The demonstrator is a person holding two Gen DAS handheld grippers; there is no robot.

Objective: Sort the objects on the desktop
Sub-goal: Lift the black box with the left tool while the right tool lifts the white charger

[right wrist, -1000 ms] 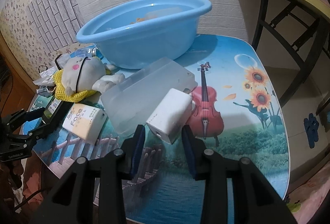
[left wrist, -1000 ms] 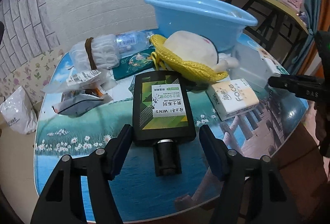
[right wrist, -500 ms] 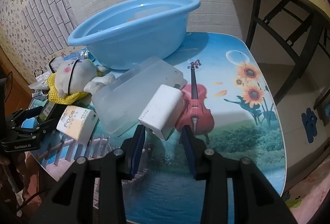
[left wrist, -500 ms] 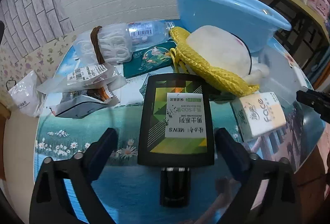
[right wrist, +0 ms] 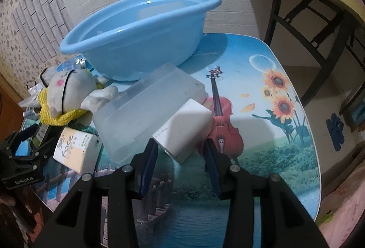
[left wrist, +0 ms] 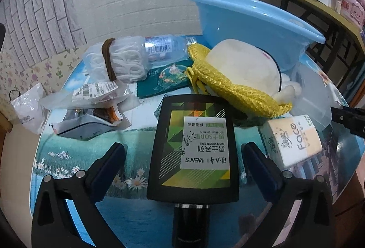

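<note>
1. Left wrist view alone shows the flat black men's-care bottle (left wrist: 192, 152) lying on the bench (left wrist: 75, 154); left tongs (left wrist: 183, 161) opening wide, straddling it untouched.
2. Right wrist view alone shows the white block (right wrist: 184, 128); right tongs (right wrist: 180, 154) opening around it, pads clear.

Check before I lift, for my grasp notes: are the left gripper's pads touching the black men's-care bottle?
Apart. The left wrist view shows table between each opening pad of the left gripper and the black men's-care bottle.

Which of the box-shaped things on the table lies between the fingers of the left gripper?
The black bottle with the green "MEN'S" label; the tissue pack lies outside the gripper's fingers.
</note>
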